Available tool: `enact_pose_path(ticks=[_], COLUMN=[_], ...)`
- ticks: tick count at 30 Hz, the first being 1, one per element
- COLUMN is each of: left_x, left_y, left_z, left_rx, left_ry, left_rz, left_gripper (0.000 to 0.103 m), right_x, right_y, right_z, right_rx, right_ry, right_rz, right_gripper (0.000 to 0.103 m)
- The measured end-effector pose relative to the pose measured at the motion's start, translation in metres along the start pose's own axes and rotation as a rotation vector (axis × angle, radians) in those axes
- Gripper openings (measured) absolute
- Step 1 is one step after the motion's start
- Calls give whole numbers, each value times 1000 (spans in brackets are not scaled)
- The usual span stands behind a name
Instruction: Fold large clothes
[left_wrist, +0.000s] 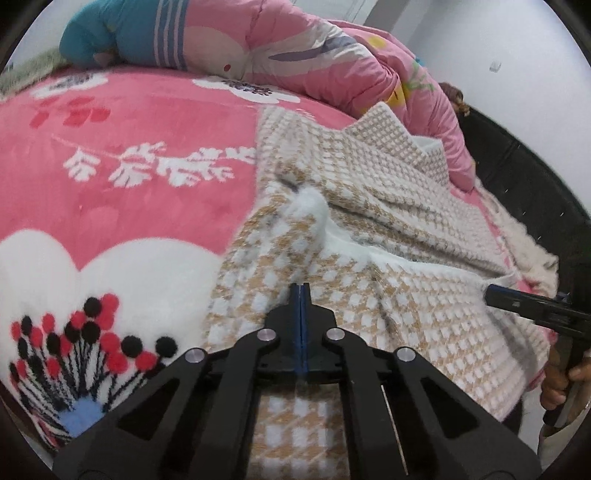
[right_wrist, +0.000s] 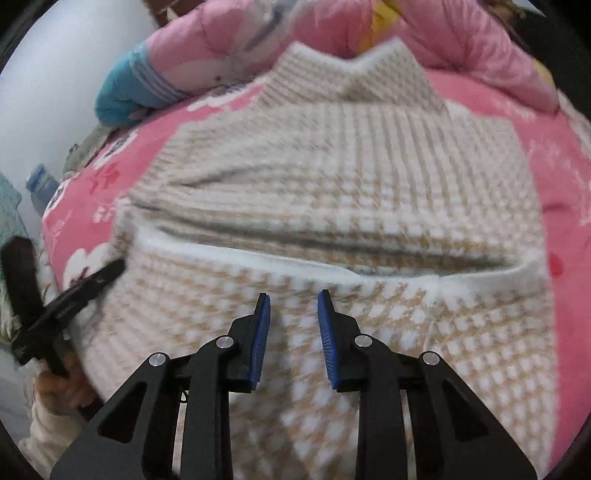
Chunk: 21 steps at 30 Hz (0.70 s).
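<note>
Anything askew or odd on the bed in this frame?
The checked garment lies rumpled, with creases across its middle and a white lining edge turned out. Behind it a pink quilt is heaped. No damage or spill shows.

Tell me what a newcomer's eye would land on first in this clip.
A tan-and-white checked garment sprawls across a bright pink floral blanket, with a pink quilt bunched behind it. The left tongs are shut over the garment's near edge; the right tongs hover open above it.
</note>
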<state>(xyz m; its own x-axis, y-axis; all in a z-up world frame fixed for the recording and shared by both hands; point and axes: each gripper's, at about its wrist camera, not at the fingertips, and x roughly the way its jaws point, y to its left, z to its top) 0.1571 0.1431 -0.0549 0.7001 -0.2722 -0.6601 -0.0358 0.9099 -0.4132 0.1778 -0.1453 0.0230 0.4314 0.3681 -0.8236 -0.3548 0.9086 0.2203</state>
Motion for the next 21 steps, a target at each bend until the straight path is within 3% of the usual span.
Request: enact_pose_path(ticks=[3,5,7,9,12,14,17,19,21], left_x=[0,0,-1,-2,-16,-28,-52,-60,-59], left_y=[7,9,11,12,5,-3,-25,-35,-45], left_z=[-1,0,0,1,1,-1,-7,-14,-20], left_rx=[-39,-50,-63,-64,-21,26,124,157,167], left_ry=[-5,-4,1,13,-4,-27,-78,-82,-64], left_rz=[-47,-61,-77,-73,-50,-20,-16,-29,-45], left_gripper=[2,2,2,2,2,16,22,22,22], right_x=[-5,23,69,85,58,25,-13,-22,7], right_y=[34,53,61,64,60,61,67,69,66], right_z=[3,4,-1,-4,1,-8,-27,-42,-59], right_rx=[-79,-118,-138,-166,-130,-164,-209,-255,-273], right_ry=[-10,43,134,123,108,55,6,6,74], right_rz=[145,182,132,104,126,134,165,134,27], right_gripper=[26,26,26,26,26,26,28,30,38])
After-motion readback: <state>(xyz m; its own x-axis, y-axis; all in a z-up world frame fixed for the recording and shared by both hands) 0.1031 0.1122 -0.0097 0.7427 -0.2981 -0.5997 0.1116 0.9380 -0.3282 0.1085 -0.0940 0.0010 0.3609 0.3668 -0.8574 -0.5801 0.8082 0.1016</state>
